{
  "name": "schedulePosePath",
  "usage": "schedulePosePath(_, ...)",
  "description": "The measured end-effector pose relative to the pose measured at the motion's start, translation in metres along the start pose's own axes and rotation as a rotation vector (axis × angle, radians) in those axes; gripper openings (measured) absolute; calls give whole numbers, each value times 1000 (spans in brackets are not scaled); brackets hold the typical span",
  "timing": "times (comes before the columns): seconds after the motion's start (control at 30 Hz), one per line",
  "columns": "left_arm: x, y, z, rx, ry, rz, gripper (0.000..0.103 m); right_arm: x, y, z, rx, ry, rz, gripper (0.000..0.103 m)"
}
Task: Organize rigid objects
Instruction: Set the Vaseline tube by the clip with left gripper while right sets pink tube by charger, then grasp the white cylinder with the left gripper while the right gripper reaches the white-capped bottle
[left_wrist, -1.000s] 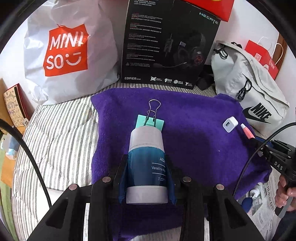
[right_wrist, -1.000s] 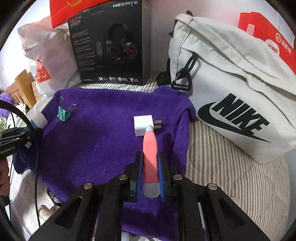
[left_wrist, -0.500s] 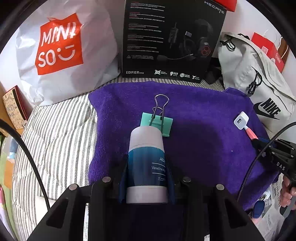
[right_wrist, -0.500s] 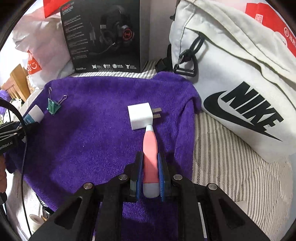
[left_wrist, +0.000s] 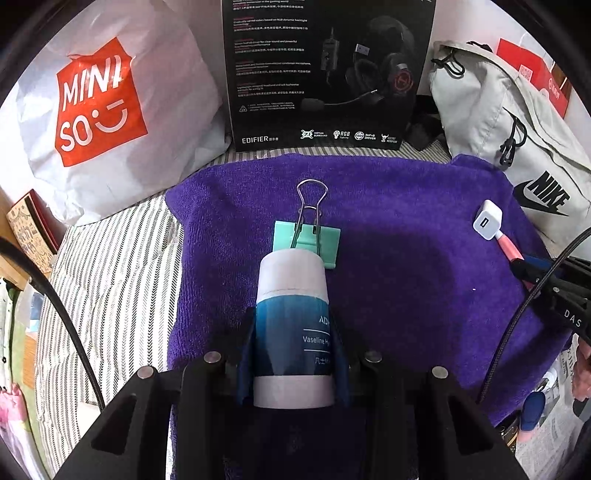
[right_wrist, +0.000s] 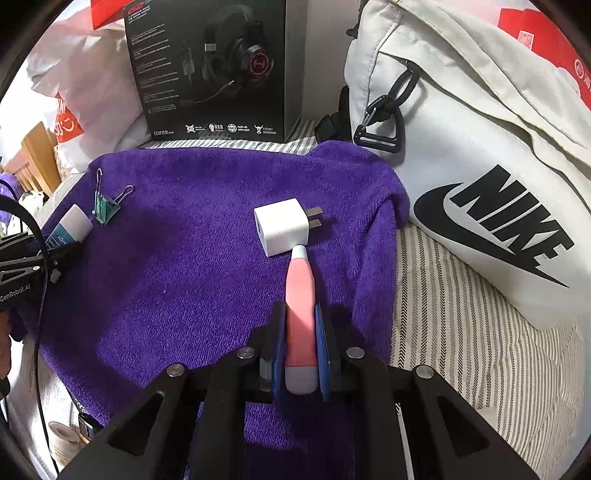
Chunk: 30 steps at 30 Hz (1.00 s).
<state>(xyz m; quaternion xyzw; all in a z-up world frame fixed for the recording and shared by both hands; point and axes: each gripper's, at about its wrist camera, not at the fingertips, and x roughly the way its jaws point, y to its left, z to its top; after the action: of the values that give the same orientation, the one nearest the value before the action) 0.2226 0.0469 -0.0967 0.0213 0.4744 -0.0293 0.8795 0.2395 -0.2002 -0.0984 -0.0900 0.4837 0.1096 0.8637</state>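
My left gripper (left_wrist: 291, 339) is shut on a blue and white Vaseline tube (left_wrist: 293, 325), its cap just short of a green binder clip (left_wrist: 308, 240) lying on the purple towel (left_wrist: 406, 258). My right gripper (right_wrist: 299, 350) is shut on a pink tube (right_wrist: 300, 314), whose white tip touches a white charger plug (right_wrist: 282, 230) on the towel. The clip (right_wrist: 105, 206) and the Vaseline tube (right_wrist: 70, 229) also show at the left of the right wrist view. The plug (left_wrist: 487, 221) and the pink tube (left_wrist: 509, 247) show at the right of the left wrist view.
A black headset box (left_wrist: 325, 74) stands behind the towel. A white Miniso bag (left_wrist: 103, 110) is at the back left and a grey Nike bag (right_wrist: 480, 166) at the right. The striped bedding (left_wrist: 110, 277) surrounds the towel. Small bottles (left_wrist: 532, 410) lie off its near right corner.
Both grippers have moved forward over the towel with their tubes. The Vaseline tube's cap has closed in on the clip, and the pink tube's tip has reached the plug.
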Motion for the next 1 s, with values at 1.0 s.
schedulePosePath(1.0, -78, -27, -53, -6, -12, -89, 56, -91, -8, -39, 59, -83, 47, 45)
